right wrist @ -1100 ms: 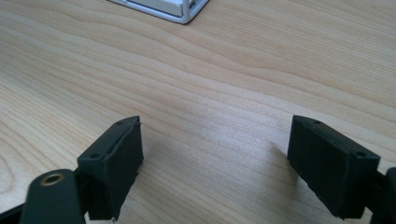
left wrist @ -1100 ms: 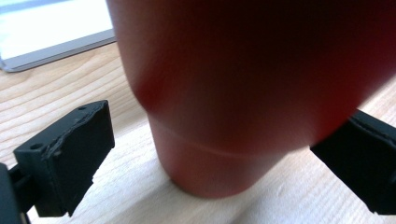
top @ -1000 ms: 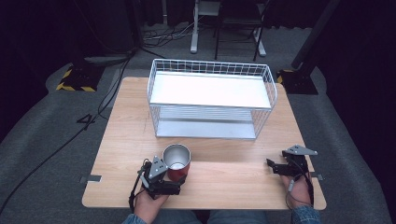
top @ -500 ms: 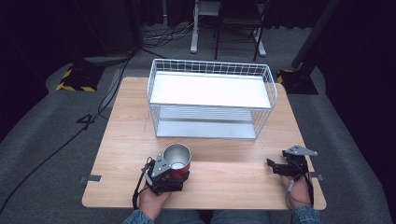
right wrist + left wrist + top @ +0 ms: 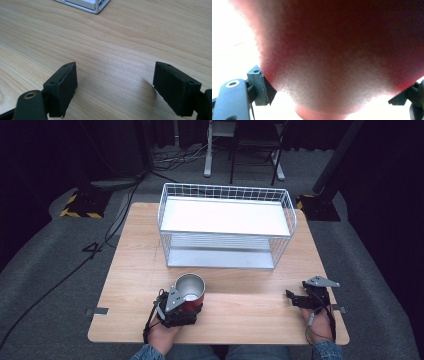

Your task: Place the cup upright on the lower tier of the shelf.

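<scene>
Cup [image 5: 190,291] of red colour with a silver metal inside stands upright near the front edge of the wooden table [image 5: 250,300], a little left of the middle. My left gripper [image 5: 186,309] is closed around it from my side, low on its body. In the left gripper view the red wall of the cup [image 5: 342,57] is very close to the camera and blurred, and the two black jaws press on it from both sides. My left hand [image 5: 162,335] comes from the bottom edge of the high view, with a blue sleeve.

My right gripper [image 5: 296,298] is at the front right part of the table, well apart from the cup. In the right gripper view [image 5: 113,90] its jaws stand wide from each other and between them I see only bare wood. It is very low over the table, but I cannot tell if it touches. My right hand [image 5: 320,327] holds it from behind.

Behind the cup, in the middle of the table, stands a white wire basket [image 5: 226,195] with two levels. One corner of its base [image 5: 93,6] is at the top of the right gripper view. Black cables [image 5: 70,270] lie on the grey floor at the left.
</scene>
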### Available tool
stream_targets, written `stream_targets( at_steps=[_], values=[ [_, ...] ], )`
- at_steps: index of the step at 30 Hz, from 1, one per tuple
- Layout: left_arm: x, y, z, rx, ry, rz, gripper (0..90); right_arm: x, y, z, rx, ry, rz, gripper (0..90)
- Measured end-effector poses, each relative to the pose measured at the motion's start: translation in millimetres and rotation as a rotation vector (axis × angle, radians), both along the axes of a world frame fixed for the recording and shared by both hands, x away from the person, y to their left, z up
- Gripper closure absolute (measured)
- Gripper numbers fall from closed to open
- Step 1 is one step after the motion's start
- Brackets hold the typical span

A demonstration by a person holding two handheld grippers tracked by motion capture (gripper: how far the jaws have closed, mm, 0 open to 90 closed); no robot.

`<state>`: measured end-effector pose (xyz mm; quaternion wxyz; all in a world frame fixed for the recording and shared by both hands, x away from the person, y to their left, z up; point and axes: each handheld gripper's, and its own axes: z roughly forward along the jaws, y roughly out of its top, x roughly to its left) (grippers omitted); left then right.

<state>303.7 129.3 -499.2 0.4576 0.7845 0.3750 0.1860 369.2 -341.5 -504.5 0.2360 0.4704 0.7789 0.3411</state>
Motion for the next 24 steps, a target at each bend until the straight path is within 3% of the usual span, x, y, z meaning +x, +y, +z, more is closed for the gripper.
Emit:
stream_targets(
  at_steps=[8, 18, 24],
  values=[
    [-1.6, -0.2, 3.3, 0.002, -0.007, -0.015, 16.4, -0.1, 0.1, 0.0, -0.002, -0.002, 0.001, 20.4],
    [-3.1, -3.5, 20.7, -0.044, -0.021, -0.026, 16.5, 0.7, -0.3, -0.2, 0.01, 0.008, 0.001, 20.9],
    [5.3, -5.7, 33.3, -0.069, -0.029, -0.018, 16.5, 1.7, -1.1, -0.2, 0.024, 0.02, 0.005, 22.1]
  ],
)
